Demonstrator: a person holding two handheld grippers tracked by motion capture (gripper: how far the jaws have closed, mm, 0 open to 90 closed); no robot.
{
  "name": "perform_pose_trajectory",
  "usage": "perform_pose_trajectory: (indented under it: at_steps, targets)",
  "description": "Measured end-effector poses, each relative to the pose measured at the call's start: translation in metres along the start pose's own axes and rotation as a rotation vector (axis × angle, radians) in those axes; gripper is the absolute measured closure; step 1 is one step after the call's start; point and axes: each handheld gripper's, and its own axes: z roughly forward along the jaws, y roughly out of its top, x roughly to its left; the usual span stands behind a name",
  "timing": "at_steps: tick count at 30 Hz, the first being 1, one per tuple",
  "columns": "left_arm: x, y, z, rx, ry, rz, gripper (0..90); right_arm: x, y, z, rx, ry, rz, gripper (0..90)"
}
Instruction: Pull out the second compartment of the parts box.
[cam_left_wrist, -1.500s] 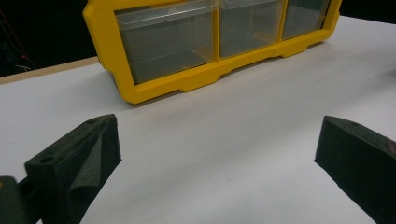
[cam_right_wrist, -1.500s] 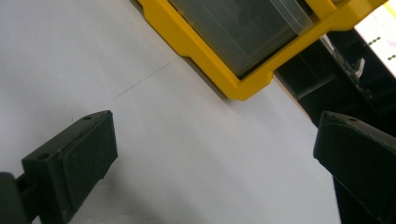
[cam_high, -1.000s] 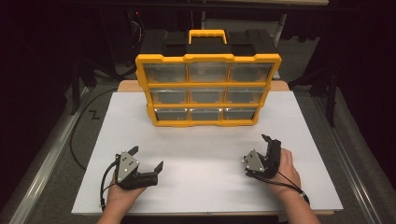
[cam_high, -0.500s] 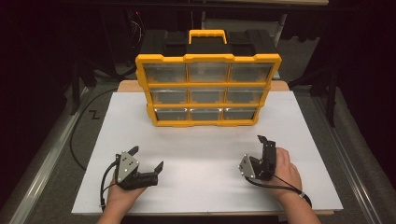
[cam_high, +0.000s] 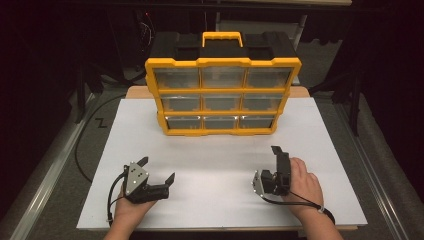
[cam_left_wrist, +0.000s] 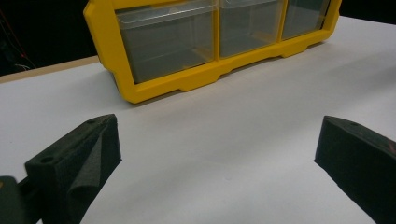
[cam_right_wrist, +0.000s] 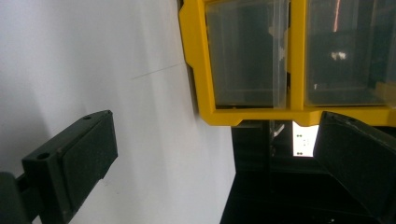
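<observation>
Left gripper: you've got it low at the near left of the white sheet, jaws spread wide, gripping nothing.
Right gripper: near right in your hand, rolled onto its side; its own view shows the jaws wide apart, nothing between them.
Gap: your two grippers sit well apart.
Drawer cabinet: yellow, upright at the far side of the sheet, clear drawers facing you, well beyond both grippers.
Handle: on top, yellow.
</observation>
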Motion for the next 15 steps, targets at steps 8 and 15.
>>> perform_pose_trajectory:
  at_steps: [8, 15]
  targets:
    - [0.002, 0.001, 0.000, 0.001, 0.032, 0.007, 0.4, 0.002, 0.008, 0.002, -0.005, -0.013, -0.056, 1.3]
    - [0.004, 0.001, 0.001, -0.004, 0.017, -0.005, 0.5, 0.001, 0.019, 0.008, 0.000, -0.024, -0.072, 1.4]
